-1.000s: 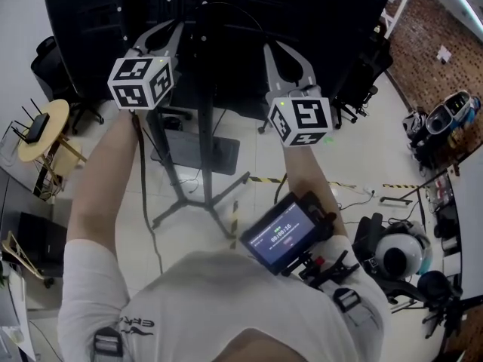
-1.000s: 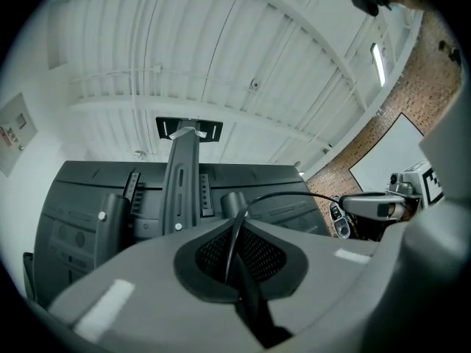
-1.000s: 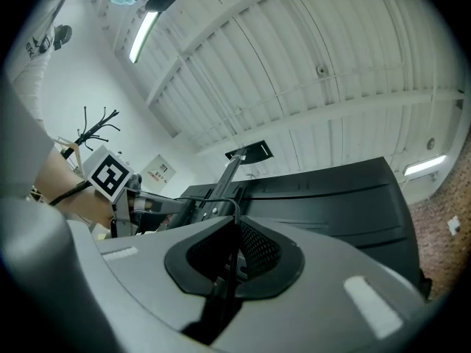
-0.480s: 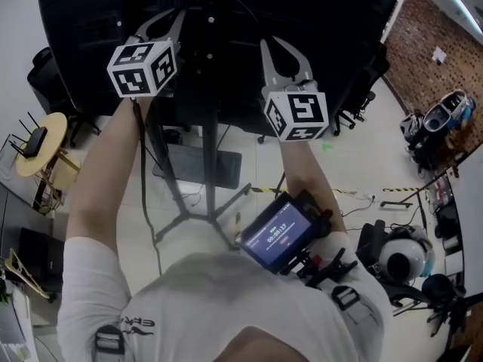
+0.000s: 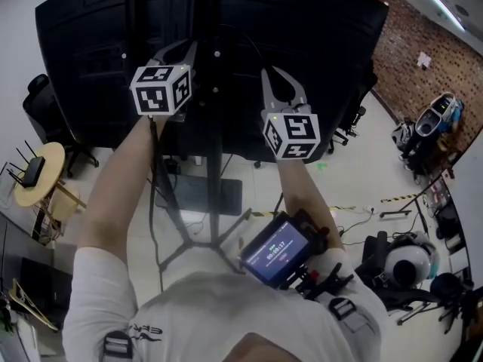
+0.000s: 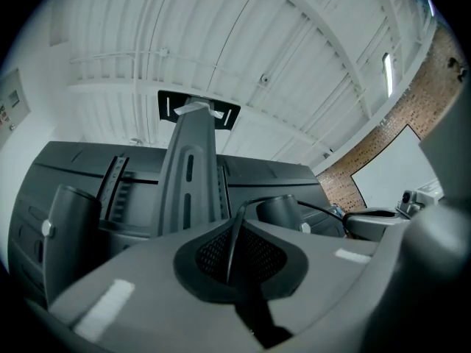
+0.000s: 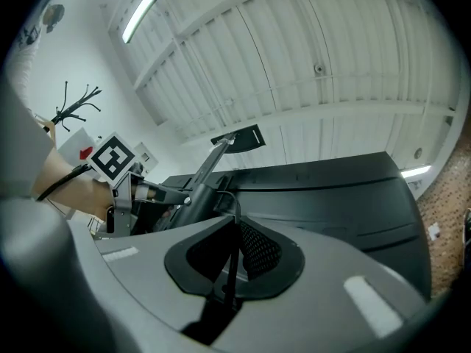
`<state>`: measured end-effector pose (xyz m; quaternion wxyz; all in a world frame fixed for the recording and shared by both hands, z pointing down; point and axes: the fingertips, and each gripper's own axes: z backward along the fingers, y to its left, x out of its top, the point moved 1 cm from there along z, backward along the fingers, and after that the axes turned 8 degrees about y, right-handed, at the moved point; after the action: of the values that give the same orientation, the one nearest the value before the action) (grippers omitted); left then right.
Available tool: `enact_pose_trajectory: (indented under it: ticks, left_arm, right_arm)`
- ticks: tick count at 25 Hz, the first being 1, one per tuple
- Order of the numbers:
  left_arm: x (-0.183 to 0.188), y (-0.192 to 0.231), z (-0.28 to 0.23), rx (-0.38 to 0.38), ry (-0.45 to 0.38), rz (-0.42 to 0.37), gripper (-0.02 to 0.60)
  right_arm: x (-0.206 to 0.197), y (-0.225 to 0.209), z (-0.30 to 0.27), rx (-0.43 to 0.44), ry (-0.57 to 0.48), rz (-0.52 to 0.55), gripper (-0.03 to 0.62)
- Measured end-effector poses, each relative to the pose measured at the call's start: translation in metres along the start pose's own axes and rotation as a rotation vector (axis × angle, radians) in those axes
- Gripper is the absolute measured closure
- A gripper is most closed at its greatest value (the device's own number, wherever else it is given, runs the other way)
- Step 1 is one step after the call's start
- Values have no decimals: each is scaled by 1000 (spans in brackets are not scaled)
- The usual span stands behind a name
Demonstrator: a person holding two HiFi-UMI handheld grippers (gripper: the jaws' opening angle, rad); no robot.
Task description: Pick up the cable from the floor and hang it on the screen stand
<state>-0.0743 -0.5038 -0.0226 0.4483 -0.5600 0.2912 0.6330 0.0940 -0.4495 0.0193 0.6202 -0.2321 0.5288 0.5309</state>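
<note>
1. High behind the black screen (image 5: 317, 44), both tools sit on either side of the stand (image 5: 215, 172) pole.
2. Left tool (image 6: 239, 219) is pressed together, pinching the thin black cable (image 5: 153, 179), which hangs down along the forearm towards the floor.
3. Right tool (image 7: 234, 223) is also closed on the cable.
4. From the right tool, the cable rises and curves towards the pole.

White short-sleeved T-shirt (image 5: 189, 308), black straps (image 5: 113, 345); grey left hand-held gripper (image 5: 185, 47), right hand-held gripper (image 5: 275, 78), black-white marker cubes (image 5: 161, 90).
</note>
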Motion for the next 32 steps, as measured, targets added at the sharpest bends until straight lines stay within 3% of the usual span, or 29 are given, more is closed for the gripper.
enact_pose_trajectory:
  ticks: [18, 32]
  left_arm:
    - [-50, -4, -1, -37, 43, -41, 580]
    - [-96, -9, 14, -77, 73, 9, 580]
  right_arm:
    - [-46, 17, 3, 13, 66, -1, 560]
    - [-58, 34, -3, 49, 109, -10, 559]
